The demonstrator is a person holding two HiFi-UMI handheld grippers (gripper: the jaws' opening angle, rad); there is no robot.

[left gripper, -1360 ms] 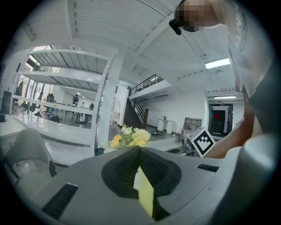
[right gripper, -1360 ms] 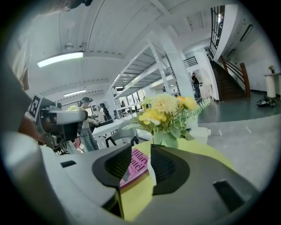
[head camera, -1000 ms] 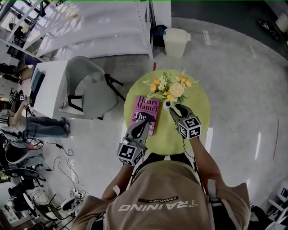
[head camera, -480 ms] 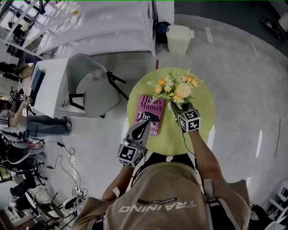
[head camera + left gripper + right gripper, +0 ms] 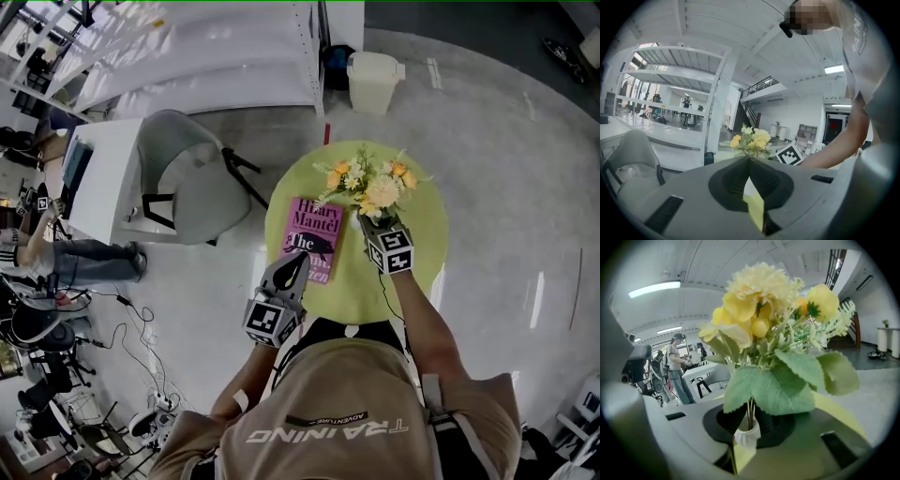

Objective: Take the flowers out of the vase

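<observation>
While flowers (image 5: 370, 187) sit in the vase (image 5: 746, 436), right fingers (image 5: 727, 420) have just closed on its neck, seemingly to steady it | left fingers (image 5: 733, 180) together, empty.

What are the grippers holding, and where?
The right gripper, its jaws having just been closing, pinches the white vase by its neck under the flowers. The left gripper holds nothing.

The head view looks steeply down on the table (image 5: 427, 225). Both gripper views face the flowers (image 5: 764, 296), the right one from close by; all three share them.
</observation>
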